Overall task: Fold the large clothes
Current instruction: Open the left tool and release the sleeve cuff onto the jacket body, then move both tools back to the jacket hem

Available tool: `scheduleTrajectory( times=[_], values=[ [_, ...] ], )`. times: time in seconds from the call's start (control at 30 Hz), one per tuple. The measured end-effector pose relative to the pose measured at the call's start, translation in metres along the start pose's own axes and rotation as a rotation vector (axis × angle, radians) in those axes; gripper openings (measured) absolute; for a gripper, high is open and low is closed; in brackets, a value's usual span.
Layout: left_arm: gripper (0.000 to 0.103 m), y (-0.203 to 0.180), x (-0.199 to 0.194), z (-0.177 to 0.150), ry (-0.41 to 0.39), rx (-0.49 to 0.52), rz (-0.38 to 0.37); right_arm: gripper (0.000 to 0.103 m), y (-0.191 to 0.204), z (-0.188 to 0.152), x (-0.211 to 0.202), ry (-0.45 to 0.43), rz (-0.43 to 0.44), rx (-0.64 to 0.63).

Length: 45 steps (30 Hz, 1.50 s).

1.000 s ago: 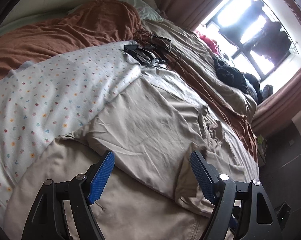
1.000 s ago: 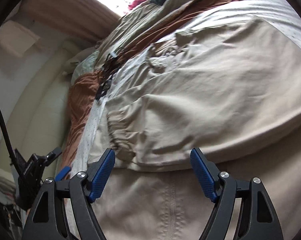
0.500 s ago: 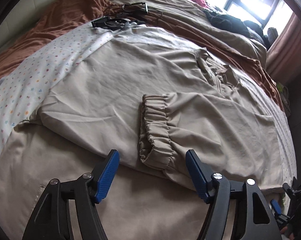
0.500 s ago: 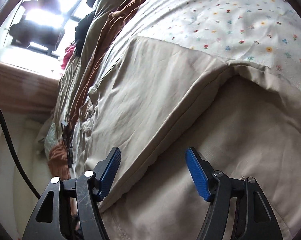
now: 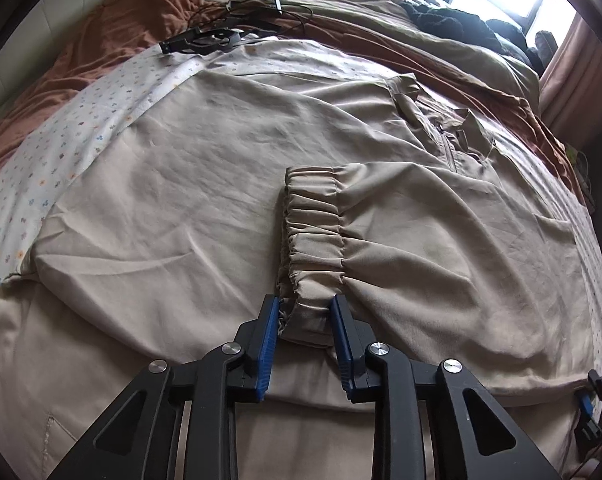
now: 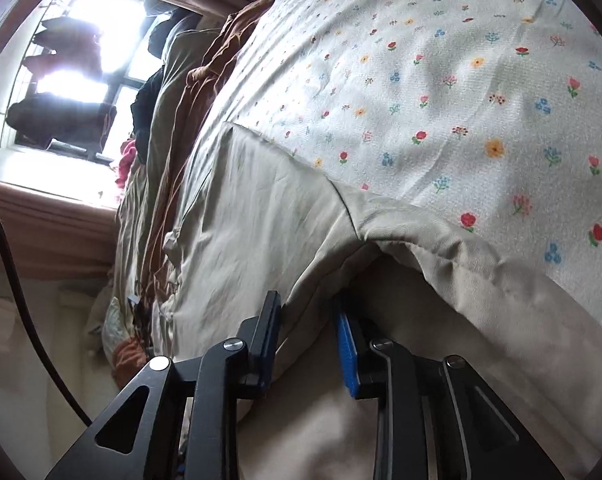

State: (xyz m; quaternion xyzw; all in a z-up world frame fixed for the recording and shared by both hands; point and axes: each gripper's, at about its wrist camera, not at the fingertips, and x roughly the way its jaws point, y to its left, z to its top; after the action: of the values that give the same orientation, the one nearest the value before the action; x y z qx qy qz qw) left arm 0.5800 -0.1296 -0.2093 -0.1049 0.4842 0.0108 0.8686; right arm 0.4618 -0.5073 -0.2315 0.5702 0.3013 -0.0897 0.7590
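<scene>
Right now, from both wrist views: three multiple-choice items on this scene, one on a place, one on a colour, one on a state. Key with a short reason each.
1. Where does the elastic cuff of the folded sleeve lie?
A. On top of the beige jacket
B. On the floor
C. On the pillow

2. What colour is the blanket beyond the flowered sheet?
A. Green
B. Rust brown
C. Blue

3. What is between the fingers of the left gripper?
A. Nothing
B. A black cable
C. The near end of the cuff

Key:
1 A: the sleeve is folded across the jacket's body, cuff on top of it.
2 B: a rust brown blanket lies bunched at the far side.
3 C: the jaws are closing with the cuff's near end between the blue pads.
</scene>
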Motion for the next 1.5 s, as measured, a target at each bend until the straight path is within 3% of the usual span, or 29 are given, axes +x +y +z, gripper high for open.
scheduleTrajectory(
  times=[0.17,0.57,0.63,0.7,0.8,0.9,1.03,1.1,1.17,1.3,1.37,1.5],
  values=[
    [0.021,0.001,0.004,0.014,-0.021,0.002,-0.004,0.025,0.000,0.002,0.001,0.000,0.002,-0.003],
    [0.022,0.044,-0.012,0.024,-0.032,-0.143,-0.113,0.034,-0.020,0.009,-0.024,-0.037,0.031,0.075],
    [0.028,0.045,-0.017,0.021,-0.029,-0.139,-0.128,0.037,-0.022,0.011,-0.026,-0.047,0.037,0.083],
    [0.048,0.046,-0.022,0.019,-0.035,-0.133,-0.138,0.039,-0.025,0.012,-0.027,-0.054,0.048,0.097],
    [0.064,0.046,-0.030,0.018,-0.062,-0.129,-0.147,0.039,-0.031,0.015,-0.025,-0.060,0.084,0.106],
    [0.064,0.045,-0.033,0.019,-0.064,-0.136,-0.168,0.031,-0.033,0.019,-0.022,-0.063,0.075,0.109],
    [0.064,0.044,-0.040,0.018,-0.074,-0.146,-0.197,0.030,-0.030,0.017,-0.024,-0.061,0.042,0.102],
    [0.064,0.044,-0.047,0.016,-0.091,-0.147,-0.216,0.036,-0.028,0.013,-0.031,-0.065,0.038,0.098],
    [0.064,0.045,-0.054,0.010,-0.108,-0.156,-0.242,0.049,-0.022,0.007,-0.038,-0.068,0.045,0.087],
    [0.064,0.050,-0.073,-0.004,-0.128,-0.162,-0.255,0.053,-0.012,-0.003,-0.052,-0.080,0.061,0.062],
    [0.065,0.053,-0.089,-0.010,-0.163,-0.165,-0.258,0.065,-0.008,-0.009,-0.059,-0.068,0.081,0.042],
    [0.080,0.064,-0.125,-0.031,-0.236,-0.122,-0.207,0.076,-0.002,-0.033,-0.087,-0.054,0.074,-0.056]
  ],
)
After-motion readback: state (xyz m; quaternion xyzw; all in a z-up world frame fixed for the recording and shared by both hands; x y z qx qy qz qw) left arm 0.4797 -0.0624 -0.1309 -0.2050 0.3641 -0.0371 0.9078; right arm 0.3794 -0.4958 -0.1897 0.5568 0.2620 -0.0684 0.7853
